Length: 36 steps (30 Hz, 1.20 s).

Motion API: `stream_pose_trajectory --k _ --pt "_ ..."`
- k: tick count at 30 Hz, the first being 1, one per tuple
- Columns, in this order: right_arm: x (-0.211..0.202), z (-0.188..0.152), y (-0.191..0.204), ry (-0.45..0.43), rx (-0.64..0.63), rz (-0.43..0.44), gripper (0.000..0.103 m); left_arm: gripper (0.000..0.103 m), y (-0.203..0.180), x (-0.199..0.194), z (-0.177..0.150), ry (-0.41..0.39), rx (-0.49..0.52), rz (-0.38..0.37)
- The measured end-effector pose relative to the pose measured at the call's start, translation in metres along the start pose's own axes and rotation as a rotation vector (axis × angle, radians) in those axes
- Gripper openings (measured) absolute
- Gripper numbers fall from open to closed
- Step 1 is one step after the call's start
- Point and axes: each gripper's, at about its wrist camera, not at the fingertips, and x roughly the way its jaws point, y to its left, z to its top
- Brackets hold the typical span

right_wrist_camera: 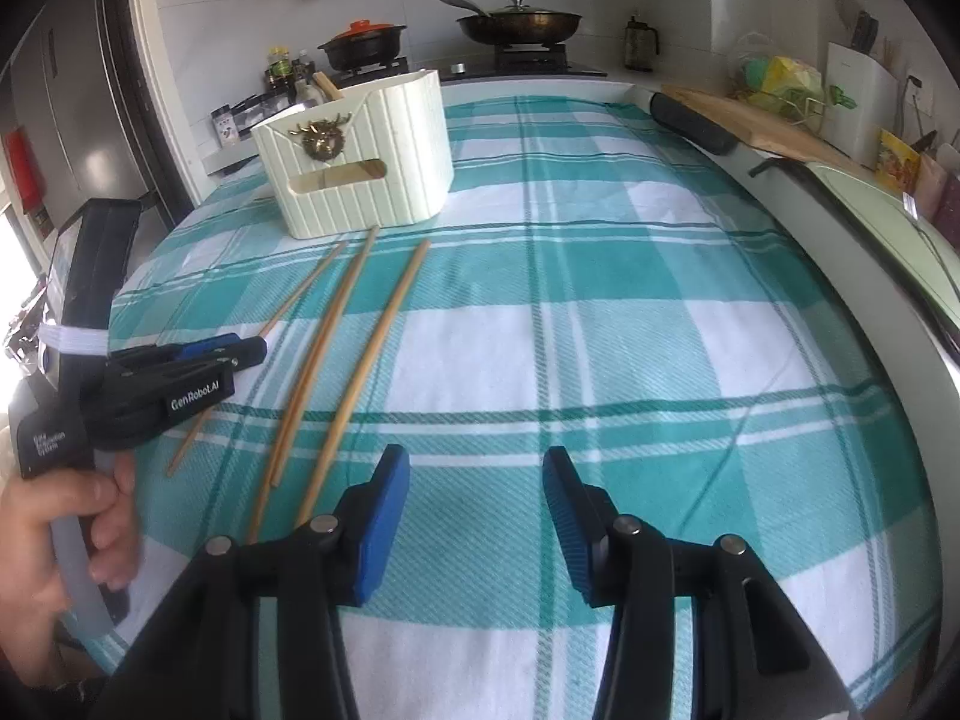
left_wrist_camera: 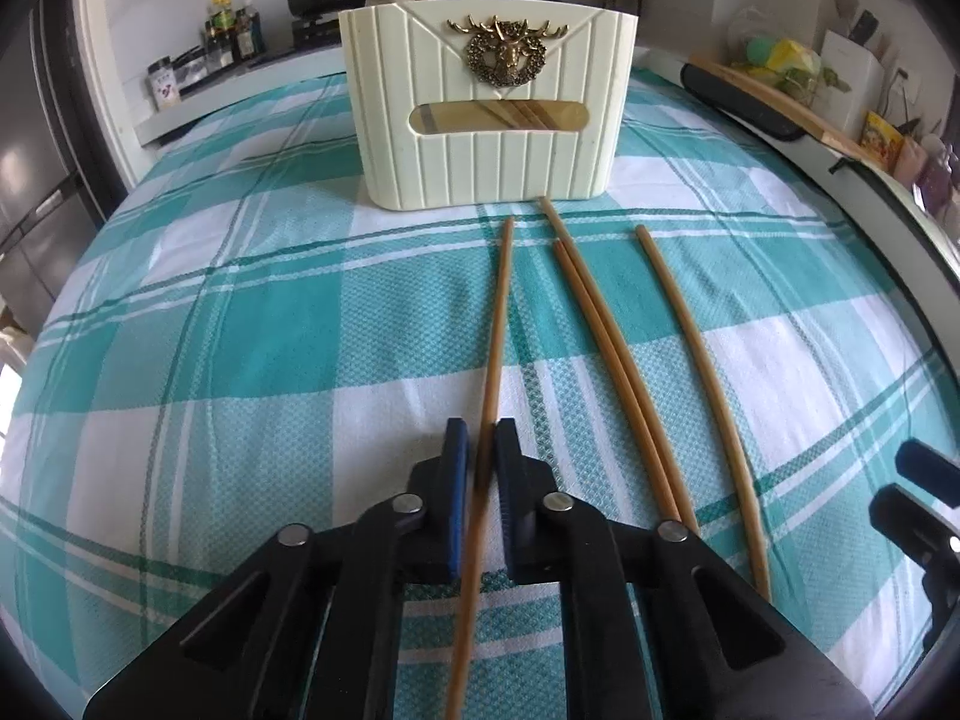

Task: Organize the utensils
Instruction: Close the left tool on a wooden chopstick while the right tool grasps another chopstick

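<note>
Four chopsticks lie on the checked cloth [left_wrist_camera: 240,330] in front of my cream holder [left_wrist_camera: 486,114], all pointing roughly toward it.

My left gripper [left_wrist_camera: 481,438] is clenched on the leftmost chopstick [left_wrist_camera: 499,324], the two pads pressed against its sides close to its near end. That stick runs straight away from me, its far tip just short of the holder's base. I cannot tell whether it is off the cloth yet.

To its right I see a pair of chopsticks [left_wrist_camera: 600,348] lying side by side and touching along most of their length, the longer-reaching one ending right at the holder's foot. Further right, apart from the pair, lies the fourth chopstick [left_wrist_camera: 702,360] on its own.

My right gripper [right_wrist_camera: 477,468] sits released, jaws apart with only cloth between them, to the right of all the sticks and near the closest edge of the table. From its camera I see a hand [right_wrist_camera: 54,534] wrapped round the left tool's handle.

The holder stands upright at the far side of the cloth, with a brass stag badge [left_wrist_camera: 507,51] on its front and a slot below it. Beyond it, a stove carries a pan [right_wrist_camera: 519,24] and a pot [right_wrist_camera: 363,45].
</note>
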Motion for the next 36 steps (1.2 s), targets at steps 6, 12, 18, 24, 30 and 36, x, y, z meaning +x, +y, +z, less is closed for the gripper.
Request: stream_pose_trajectory --k 6,12,18,24,30,36 --pt "0.036 0.028 0.029 0.042 -0.054 0.091 0.039 0.003 0.020 -0.011 -0.013 0.003 -0.063 0.021" --pt "0.066 0.030 0.054 0.083 -0.146 0.059 0.021 0.003 0.041 -0.027 -0.036 0.024 -0.094 0.018" --pt "0.051 0.015 0.051 0.111 -0.186 -0.005 0.009 0.005 0.047 -0.039 -0.049 0.033 -0.092 -0.007" --pt "0.027 -0.001 0.036 0.131 -0.148 -0.010 0.023 0.047 0.053 -0.043 -0.049 0.049 -0.090 -0.065" --pt "0.017 0.006 0.030 0.131 -0.129 0.043 0.034 0.052 0.068 -0.034 -0.032 0.098 -0.098 -0.141" --pt "0.036 0.026 0.030 0.183 -0.157 0.079 0.034 0.052 0.068 -0.016 -0.006 0.126 -0.024 -0.142"
